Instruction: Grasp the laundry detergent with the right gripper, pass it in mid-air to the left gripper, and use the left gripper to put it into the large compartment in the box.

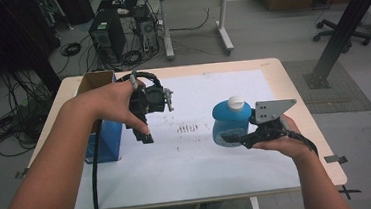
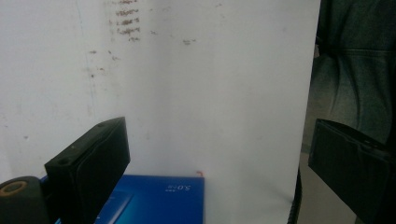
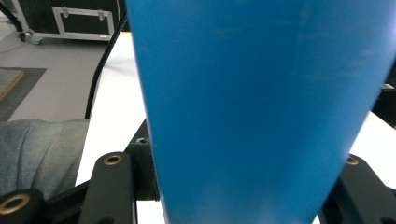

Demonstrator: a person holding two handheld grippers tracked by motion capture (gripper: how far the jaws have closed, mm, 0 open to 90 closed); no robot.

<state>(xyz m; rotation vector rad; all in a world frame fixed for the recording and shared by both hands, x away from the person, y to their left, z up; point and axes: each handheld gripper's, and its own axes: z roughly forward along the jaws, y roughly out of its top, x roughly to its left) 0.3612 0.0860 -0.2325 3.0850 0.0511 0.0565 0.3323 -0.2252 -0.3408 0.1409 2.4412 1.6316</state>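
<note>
A blue bottle with a white cap is upright, lifted slightly over the right half of the table. My right gripper is shut on its lower body from the right. In the right gripper view the bottle stands between the two black jaws of the right gripper. My left gripper hangs over the left part of the white sheet and points down. Its jaws stand wide apart with nothing between them in the left gripper view.
A blue carton with an open brown top stands at the table's left edge, close beside the left gripper, and shows below it. A white sheet with dark smudges covers the tabletop. A person's lap lies past the near edge.
</note>
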